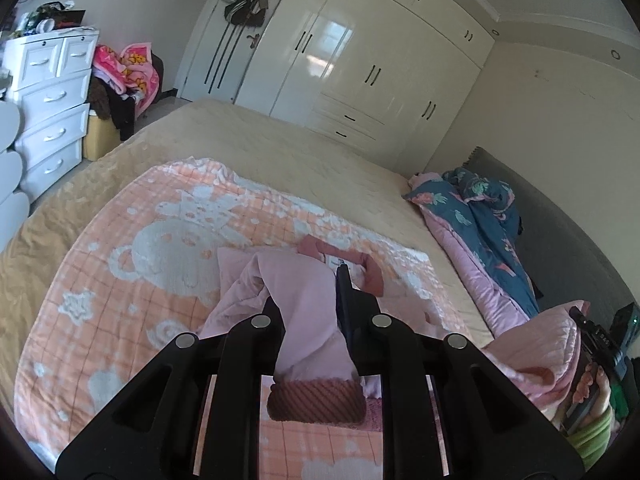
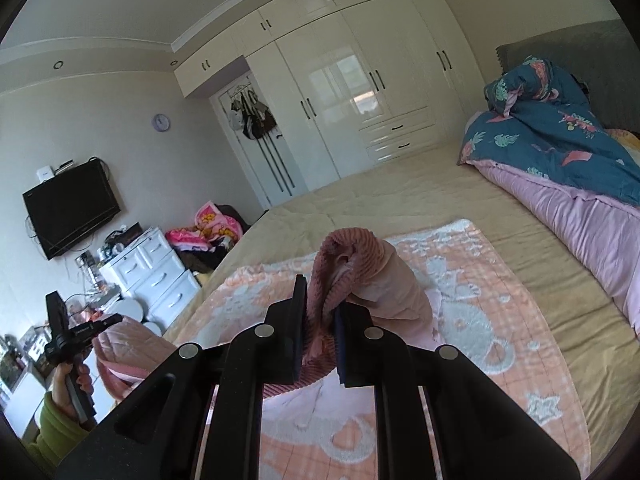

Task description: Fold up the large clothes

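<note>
My left gripper (image 1: 308, 312) and right gripper (image 2: 320, 320) each clamp a ribbed cuff of the pink sweatshirt (image 1: 304, 292), which hangs forward over the blanket (image 1: 120, 280)

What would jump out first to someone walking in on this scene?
A soft pink garment with ribbed rose cuffs, held up between both black grippers over a peach-and-white cartoon blanket on the beige bed. Beyond stand a glossy cream wardrobe and a crumpled teal floral duvet by the headboard.
</note>
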`<control>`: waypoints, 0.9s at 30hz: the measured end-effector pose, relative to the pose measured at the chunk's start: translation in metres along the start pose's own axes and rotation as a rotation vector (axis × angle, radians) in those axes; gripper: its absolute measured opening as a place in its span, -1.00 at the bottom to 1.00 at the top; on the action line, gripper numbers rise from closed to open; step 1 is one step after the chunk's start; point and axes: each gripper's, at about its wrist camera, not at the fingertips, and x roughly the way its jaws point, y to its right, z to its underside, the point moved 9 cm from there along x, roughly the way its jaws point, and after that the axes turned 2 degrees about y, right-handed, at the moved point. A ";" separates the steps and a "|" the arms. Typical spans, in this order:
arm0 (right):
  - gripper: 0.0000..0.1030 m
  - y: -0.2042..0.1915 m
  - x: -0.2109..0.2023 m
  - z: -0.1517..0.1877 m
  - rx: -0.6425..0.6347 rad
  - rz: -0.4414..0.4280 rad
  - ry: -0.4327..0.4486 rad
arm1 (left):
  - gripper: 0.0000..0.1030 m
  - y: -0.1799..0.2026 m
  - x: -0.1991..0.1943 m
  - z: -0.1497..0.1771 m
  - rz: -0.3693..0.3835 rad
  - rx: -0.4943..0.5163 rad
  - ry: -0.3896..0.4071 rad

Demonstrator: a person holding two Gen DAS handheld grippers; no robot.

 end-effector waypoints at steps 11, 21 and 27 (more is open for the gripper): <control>-0.78 0.025 0.052 -0.016 0.025 0.060 -0.028 | -0.82 -0.015 0.035 -0.012 -0.064 -0.002 0.001; -0.78 0.066 0.096 0.007 0.094 0.130 -0.111 | -0.82 -0.017 0.073 0.000 -0.121 0.062 -0.032; -0.78 0.078 0.115 0.018 0.051 0.182 -0.139 | -0.82 -0.020 0.091 0.003 -0.157 0.085 -0.040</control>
